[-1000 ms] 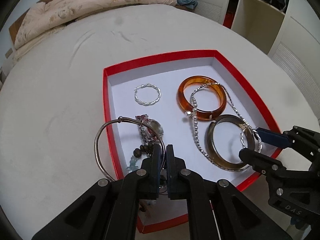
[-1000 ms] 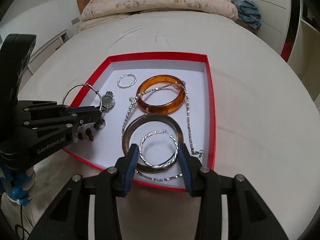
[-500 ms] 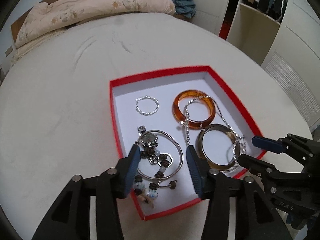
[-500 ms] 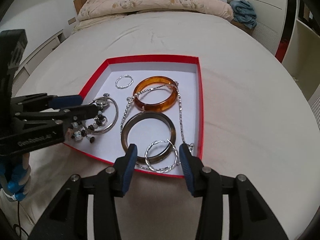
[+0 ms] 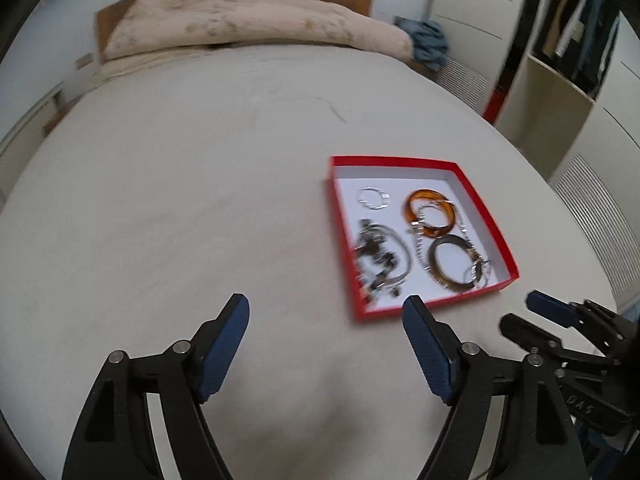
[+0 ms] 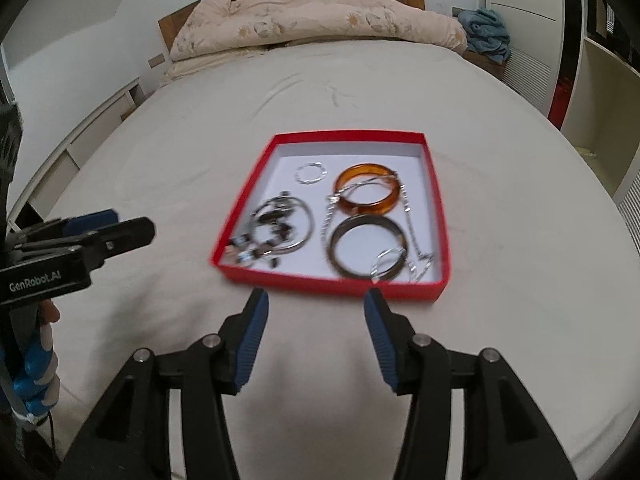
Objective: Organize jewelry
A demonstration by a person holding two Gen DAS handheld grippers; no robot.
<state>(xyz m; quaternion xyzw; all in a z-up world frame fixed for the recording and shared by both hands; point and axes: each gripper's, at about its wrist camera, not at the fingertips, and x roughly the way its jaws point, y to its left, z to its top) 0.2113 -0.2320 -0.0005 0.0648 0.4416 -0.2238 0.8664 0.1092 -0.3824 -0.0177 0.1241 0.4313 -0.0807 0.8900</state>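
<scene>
Holding both grippers over the bed [image 6: 500, 200], I have my left gripper [image 5: 326, 340] spreading wide with nothing between its jaws, and my right gripper [image 6: 316, 328] about half open and widening, likewise empty. Every piece of jewelry lies in the red box [image 6: 438, 216] on the bed just ahead of them: a silver hoop [image 6: 310, 173], an amber bangle [image 6: 370, 196], a dark bangle [image 6: 370, 250], a chain [image 6: 412, 236], a second hoop [image 6: 386, 266] and a charm bracelet [image 6: 280, 228].

Glossy amber bangle [image 6: 368, 194] – matt red card box [image 6: 332, 282].
</scene>
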